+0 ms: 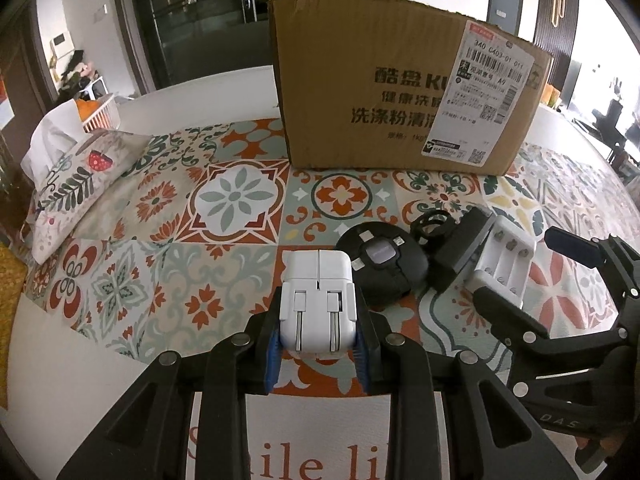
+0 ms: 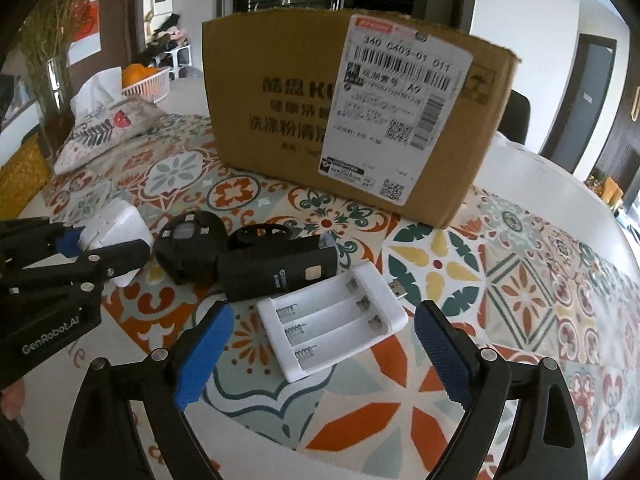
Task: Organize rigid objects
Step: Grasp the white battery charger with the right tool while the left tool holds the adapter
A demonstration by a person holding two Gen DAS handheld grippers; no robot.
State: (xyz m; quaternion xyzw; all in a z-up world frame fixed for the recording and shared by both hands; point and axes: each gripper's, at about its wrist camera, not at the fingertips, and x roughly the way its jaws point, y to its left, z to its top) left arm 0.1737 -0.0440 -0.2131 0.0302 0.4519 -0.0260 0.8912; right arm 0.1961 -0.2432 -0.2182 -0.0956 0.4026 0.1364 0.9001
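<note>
Left claw (image 1: 318, 344) is gripping the white plug adapter (image 1: 318, 296) between its blue pads, low over the patterned surface (image 1: 236, 196). We are holding the right claw (image 2: 320, 344) open, its fingers flanking the white battery charger (image 2: 332, 326), not touching.

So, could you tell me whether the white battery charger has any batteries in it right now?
No, the three slots of the white battery charger are bare, with only springs and metal contacts showing in the right wrist view.
</note>
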